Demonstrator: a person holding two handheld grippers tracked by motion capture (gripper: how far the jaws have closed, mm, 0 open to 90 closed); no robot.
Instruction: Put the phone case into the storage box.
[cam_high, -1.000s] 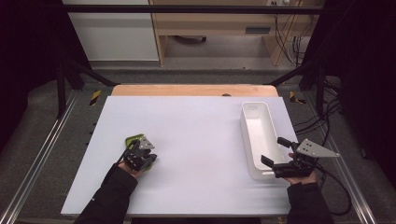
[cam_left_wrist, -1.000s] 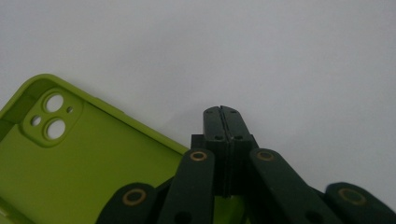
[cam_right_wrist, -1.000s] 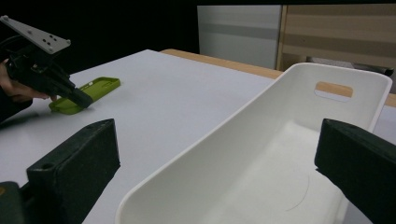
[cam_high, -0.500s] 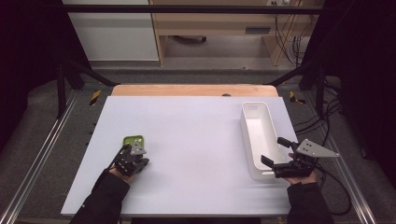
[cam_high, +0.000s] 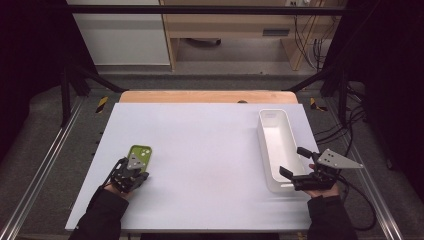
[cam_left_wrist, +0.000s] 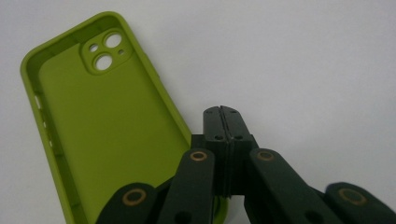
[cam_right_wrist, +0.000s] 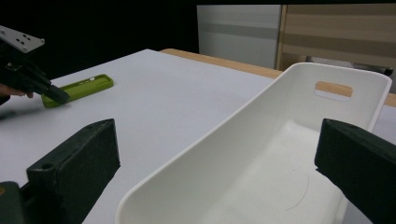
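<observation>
1. Counter (cam_high: 210, 150): we record a white rectangular top with a strip of pale wood along its far edge; a metal rail runs along either side.
2. Phone case (cam_high: 139, 154): lime green, soft-looking, lying flat on the near-left part of the counter with its hollow side up; in the left gripper view we see the camera cut-out with two large holes and two small ones at the far end, and side-button slots along one wall; the case is empty.
3. Left tongs (cam_high: 134, 174): held by a dark-sleeved hand at the near-left; in the left gripper view we see the two black jaws pressed flat together with nothing between them; their tips sit just beside the near corner of the phone case, over bare counter; we cannot tell whether the linkage touches the case.
4. Bin (cam_high: 276, 145): white, long and narrow, open-topped, standing on the right side of the counter with its long axis running away from the person; a slot handle is cut in its far end wall; we see nothing inside it.
5. Right tongs (cam_high: 292, 170): held by a hand at the near-right; jaws spread wide apart; in the right gripper view we see the near end of the bin between them, one jaw outside its wall and one over the other side; we cannot tell whether either jaw touches the rim.
</observation>
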